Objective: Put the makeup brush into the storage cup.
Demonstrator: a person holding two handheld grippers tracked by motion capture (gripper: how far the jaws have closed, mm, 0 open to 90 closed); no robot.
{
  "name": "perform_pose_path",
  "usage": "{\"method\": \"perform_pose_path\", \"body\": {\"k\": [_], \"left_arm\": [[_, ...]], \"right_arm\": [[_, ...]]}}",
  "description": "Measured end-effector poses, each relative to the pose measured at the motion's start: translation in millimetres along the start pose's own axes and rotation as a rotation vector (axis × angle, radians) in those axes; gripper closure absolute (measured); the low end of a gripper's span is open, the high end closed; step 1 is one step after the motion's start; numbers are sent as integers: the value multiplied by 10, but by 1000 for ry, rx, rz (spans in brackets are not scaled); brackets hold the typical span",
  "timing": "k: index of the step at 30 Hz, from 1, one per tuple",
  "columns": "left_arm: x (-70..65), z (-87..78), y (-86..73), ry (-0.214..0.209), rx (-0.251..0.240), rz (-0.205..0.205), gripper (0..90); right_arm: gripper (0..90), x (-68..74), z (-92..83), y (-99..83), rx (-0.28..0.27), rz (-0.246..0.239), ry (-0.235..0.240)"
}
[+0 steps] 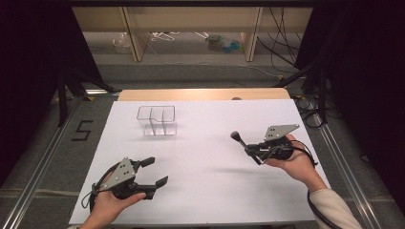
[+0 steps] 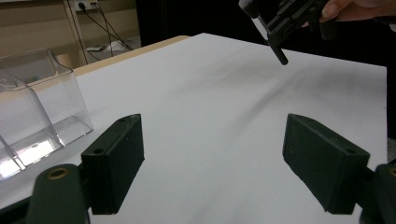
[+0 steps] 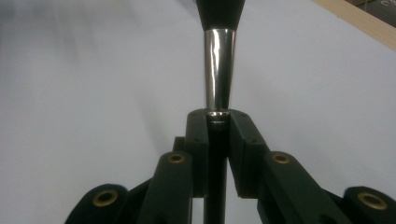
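Note:
A makeup brush (image 1: 237, 139) with a black head, a silver ferrule (image 3: 218, 70) and a black handle is held above the right side of the white table. My right gripper (image 1: 249, 150) is shut on its handle just below the ferrule, and the brush head points up and to the left. The left gripper view shows the brush (image 2: 275, 46) and the right gripper (image 2: 294, 16) farther off. My left gripper (image 1: 160, 170) rests open at the front left with nothing between its fingers (image 2: 116, 163). A clear plastic organizer (image 1: 157, 120) with dividers stands at the back left, apart from both grippers.
A white sheet (image 1: 205, 191) covers the table, with a wooden strip (image 1: 200, 94) along the far edge. Beyond it stand shelf legs with cables on the floor (image 1: 191, 67). Metal rails (image 1: 38, 162) run along both sides of the table.

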State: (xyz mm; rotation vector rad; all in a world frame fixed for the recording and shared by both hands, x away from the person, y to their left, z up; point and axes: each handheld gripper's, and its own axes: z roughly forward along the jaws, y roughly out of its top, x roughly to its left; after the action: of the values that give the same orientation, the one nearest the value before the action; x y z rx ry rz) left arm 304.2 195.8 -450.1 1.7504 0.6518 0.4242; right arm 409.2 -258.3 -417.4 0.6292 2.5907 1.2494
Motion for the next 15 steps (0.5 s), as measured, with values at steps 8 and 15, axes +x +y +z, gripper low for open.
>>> {"method": "perform_pose_path", "body": {"k": [8,15], "left_arm": [[-2,-1,2,-1,-3,-1,205],[-4,-1,2,-3,-5,-1,205]], "right_arm": [[793,11,-14,-40,-60,15,1],[793,26,-37,-52,-111,33,19]]}}
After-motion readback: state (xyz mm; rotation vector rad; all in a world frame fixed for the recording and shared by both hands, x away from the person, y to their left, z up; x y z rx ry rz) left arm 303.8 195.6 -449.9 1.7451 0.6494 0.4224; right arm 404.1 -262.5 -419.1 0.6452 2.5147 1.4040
